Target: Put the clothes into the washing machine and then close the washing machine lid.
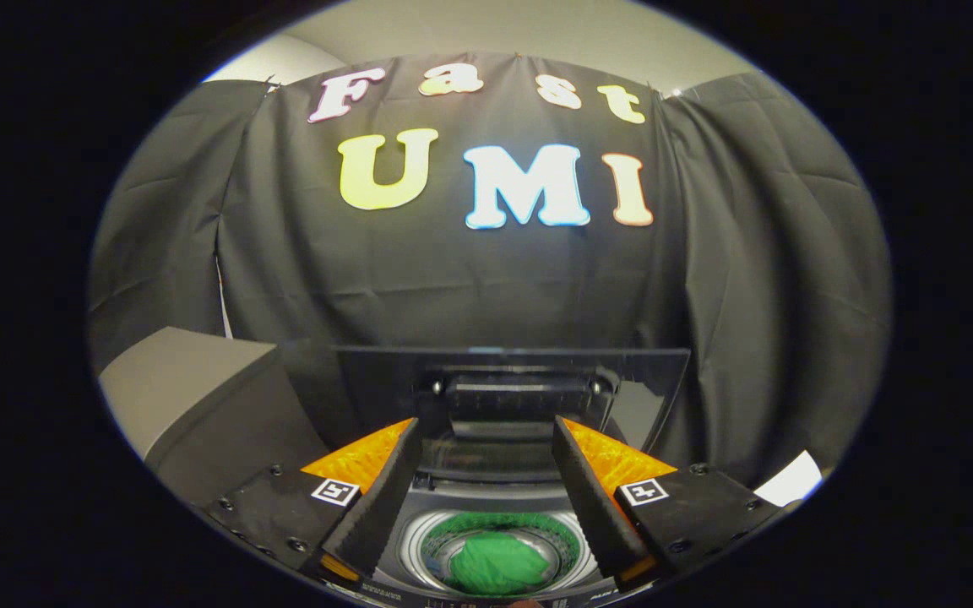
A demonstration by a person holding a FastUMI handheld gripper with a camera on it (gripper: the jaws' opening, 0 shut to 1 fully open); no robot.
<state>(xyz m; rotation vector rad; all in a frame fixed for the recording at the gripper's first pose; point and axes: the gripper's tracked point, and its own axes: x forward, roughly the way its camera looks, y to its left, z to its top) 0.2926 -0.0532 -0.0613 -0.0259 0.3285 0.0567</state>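
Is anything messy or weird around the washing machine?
Nothing stands out. The green cloth sits neatly inside the washing machine's drum, nothing spilled over. The lid stands up, not yet closed. The gripper is open above the drum, holding nothing.

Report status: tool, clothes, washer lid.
Tool open, nothing held, above the washing machine. Green cloth in the drum. Lid up, not yet closed. Nothing blocking it.
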